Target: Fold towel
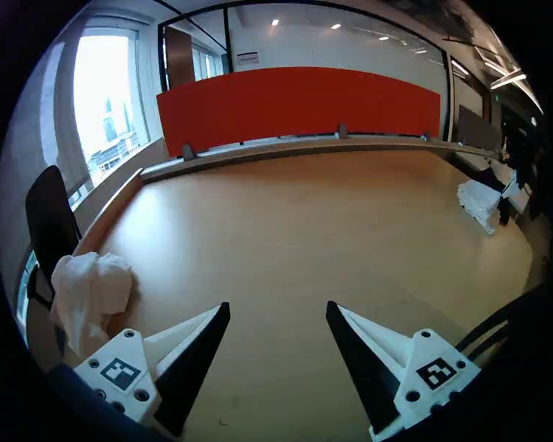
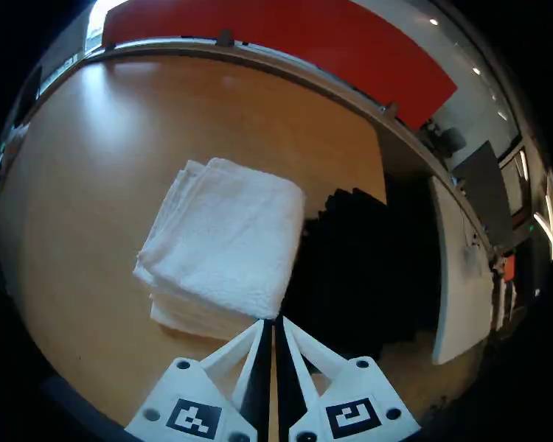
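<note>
Left fingers: We see the left gripper [image 1: 277,305] with its two fingers spread wide apart. Nothing is between them, and they touch nothing.
Left gripper pose: It hangs over the table [image 1: 298,221] and looks across the bare wood toward the far side.
Right fingers: We see the right gripper [image 2: 274,321] with its two fingers pushed close together, with just a thin slit between them. They hold nothing.
Right gripper pose: It looks down at the table from above. Its tips sit right at the near corner of the folded towel [image 2: 225,243]. We cannot tell if they touch it.
Folded towel: It is white and lies flat in a neat stack on the wood, close to the table's edge. A dark shape [image 2: 357,272] is just beside it.
Crumpled towel [image 1: 88,295]: In the left gripper view we see it, white and bunched up, at the left edge of the table, by a black chair [image 1: 51,221].
White pile [image 1: 481,202]: It sits at the far right side of the table, well apart from the crumpled towel.
Behind the table: A long red wall panel [image 1: 298,103] stands along the far edge, with a bright window [image 1: 107,110] to its left.
</note>
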A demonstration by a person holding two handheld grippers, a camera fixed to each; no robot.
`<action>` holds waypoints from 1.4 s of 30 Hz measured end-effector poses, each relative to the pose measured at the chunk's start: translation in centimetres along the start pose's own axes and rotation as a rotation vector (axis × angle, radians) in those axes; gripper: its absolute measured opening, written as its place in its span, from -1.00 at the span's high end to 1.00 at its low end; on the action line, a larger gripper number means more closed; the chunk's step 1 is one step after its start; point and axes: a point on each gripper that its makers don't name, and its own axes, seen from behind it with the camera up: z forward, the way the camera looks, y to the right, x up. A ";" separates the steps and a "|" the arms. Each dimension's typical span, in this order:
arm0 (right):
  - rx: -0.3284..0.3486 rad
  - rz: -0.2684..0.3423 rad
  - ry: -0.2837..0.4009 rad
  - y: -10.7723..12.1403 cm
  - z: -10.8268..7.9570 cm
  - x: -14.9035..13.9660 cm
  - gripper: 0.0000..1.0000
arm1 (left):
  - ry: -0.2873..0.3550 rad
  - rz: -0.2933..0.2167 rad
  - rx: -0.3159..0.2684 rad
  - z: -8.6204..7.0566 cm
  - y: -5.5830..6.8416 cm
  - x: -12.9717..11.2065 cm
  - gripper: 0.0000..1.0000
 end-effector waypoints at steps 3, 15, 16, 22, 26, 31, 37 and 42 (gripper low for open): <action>0.003 0.000 -0.018 -0.2 0.3 -0.7 0.95 | -0.001 0.000 0.003 -0.1 -0.1 -0.1 -0.94; -0.006 0.001 -0.061 -0.1 0.9 -2.2 0.95 | -0.008 0.002 0.001 -0.1 0.2 -0.3 -0.94; -0.006 0.003 -0.064 0.0 1.0 -2.3 0.95 | -0.008 0.002 0.001 -0.1 0.1 -0.3 -0.94; -0.011 0.013 -0.076 0.1 1.3 -2.6 0.95 | -0.011 0.000 0.005 -0.2 0.0 -0.4 -0.92; -0.013 0.018 -0.080 0.3 1.4 -2.8 0.95 | -0.013 0.001 0.008 -0.2 -0.1 -0.4 -0.93; -0.019 0.020 -0.085 0.4 1.4 -2.9 0.95 | -0.013 0.003 0.006 -0.1 0.0 -0.4 -0.94; -0.022 0.022 -0.087 0.5 1.5 -2.9 0.94 | -0.014 0.007 0.003 0.0 0.2 -0.4 -0.94; -0.021 0.021 -0.089 0.4 1.5 -2.9 0.89 | -0.013 0.005 0.003 0.1 0.1 -0.3 -0.94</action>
